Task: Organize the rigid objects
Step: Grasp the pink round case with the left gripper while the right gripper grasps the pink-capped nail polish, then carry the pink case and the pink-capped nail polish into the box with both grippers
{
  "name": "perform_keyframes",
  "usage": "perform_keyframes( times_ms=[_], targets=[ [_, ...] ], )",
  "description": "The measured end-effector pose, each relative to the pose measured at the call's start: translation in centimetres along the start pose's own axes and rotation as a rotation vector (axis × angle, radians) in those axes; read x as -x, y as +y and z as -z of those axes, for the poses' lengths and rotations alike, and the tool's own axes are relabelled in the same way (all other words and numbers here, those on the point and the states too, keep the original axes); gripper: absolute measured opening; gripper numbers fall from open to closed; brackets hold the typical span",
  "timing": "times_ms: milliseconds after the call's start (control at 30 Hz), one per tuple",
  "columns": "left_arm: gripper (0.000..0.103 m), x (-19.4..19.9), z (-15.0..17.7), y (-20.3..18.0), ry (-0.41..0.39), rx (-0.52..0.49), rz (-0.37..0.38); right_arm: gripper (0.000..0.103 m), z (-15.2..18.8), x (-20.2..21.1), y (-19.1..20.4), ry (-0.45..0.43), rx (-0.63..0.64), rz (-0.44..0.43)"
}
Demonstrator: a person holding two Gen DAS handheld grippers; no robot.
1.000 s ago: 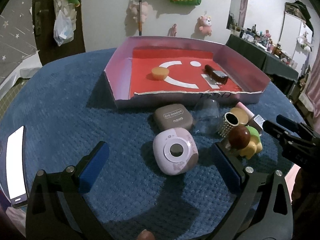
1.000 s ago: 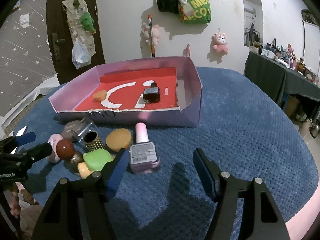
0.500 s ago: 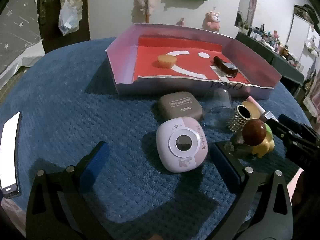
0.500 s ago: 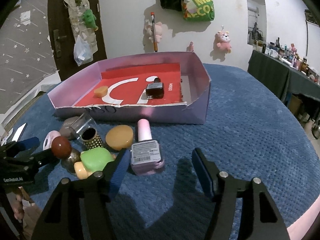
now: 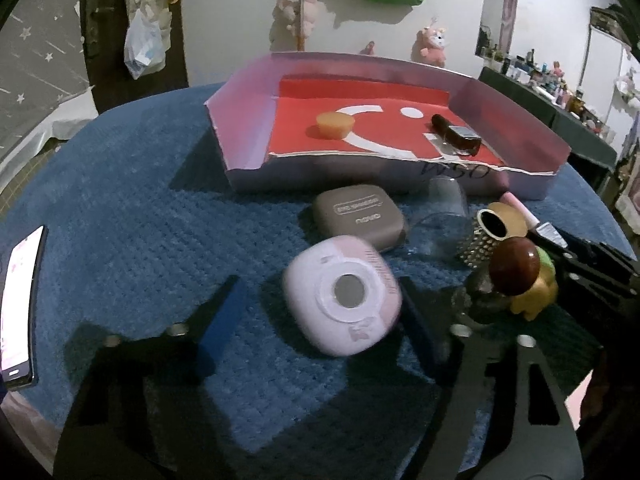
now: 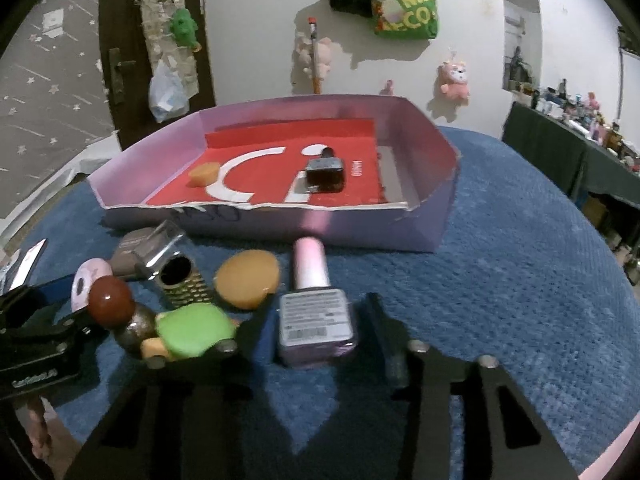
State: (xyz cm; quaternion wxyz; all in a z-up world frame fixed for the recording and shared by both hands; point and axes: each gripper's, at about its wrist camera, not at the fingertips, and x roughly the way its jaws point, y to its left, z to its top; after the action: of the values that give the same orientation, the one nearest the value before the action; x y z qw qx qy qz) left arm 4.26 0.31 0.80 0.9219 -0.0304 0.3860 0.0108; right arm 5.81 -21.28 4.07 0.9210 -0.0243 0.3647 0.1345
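A pink rounded case with a grey disc (image 5: pixel 342 294) lies on the blue cloth between the fingers of my left gripper (image 5: pixel 320 316). Its jaws are closing; the right pad is almost at the case and the left pad stands clear of it. My right gripper (image 6: pixel 316 324) is closing on a pink-capped nail polish bottle (image 6: pixel 316 316) lying flat, with both pads against its sides. The pink tray (image 5: pixel 244 136) with a red floor holds an orange puck (image 5: pixel 335 125) and a dark bottle (image 5: pixel 456 136). The tray (image 6: pixel 432 216) sits just beyond the polish bottle.
A taupe eye-shadow case (image 5: pixel 358 216), a clear cup (image 5: pixel 440 224), a gold studded cup (image 6: pixel 184 282), an orange disc (image 6: pixel 247 278), a brown ball (image 6: pixel 110 302) and a green-and-yellow toy (image 6: pixel 192 330) crowd together between the grippers. A phone (image 5: pixel 20 312) lies at the table's left edge.
Both grippers have narrowed. The left fingers closed in around the pink case. The right fingers came in against the polish bottle and moved slightly closer to it.
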Motion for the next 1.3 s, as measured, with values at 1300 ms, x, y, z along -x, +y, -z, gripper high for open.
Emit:
perform_keyframes(
  times_ms=[1300],
  targets=[
    [0.053, 2.4, -2.2, 0.8, -0.049, -0.003, 0.106, 0.039, 0.0, 3.8, 0.0, 0.000, -0.122, -0.139]
  ],
)
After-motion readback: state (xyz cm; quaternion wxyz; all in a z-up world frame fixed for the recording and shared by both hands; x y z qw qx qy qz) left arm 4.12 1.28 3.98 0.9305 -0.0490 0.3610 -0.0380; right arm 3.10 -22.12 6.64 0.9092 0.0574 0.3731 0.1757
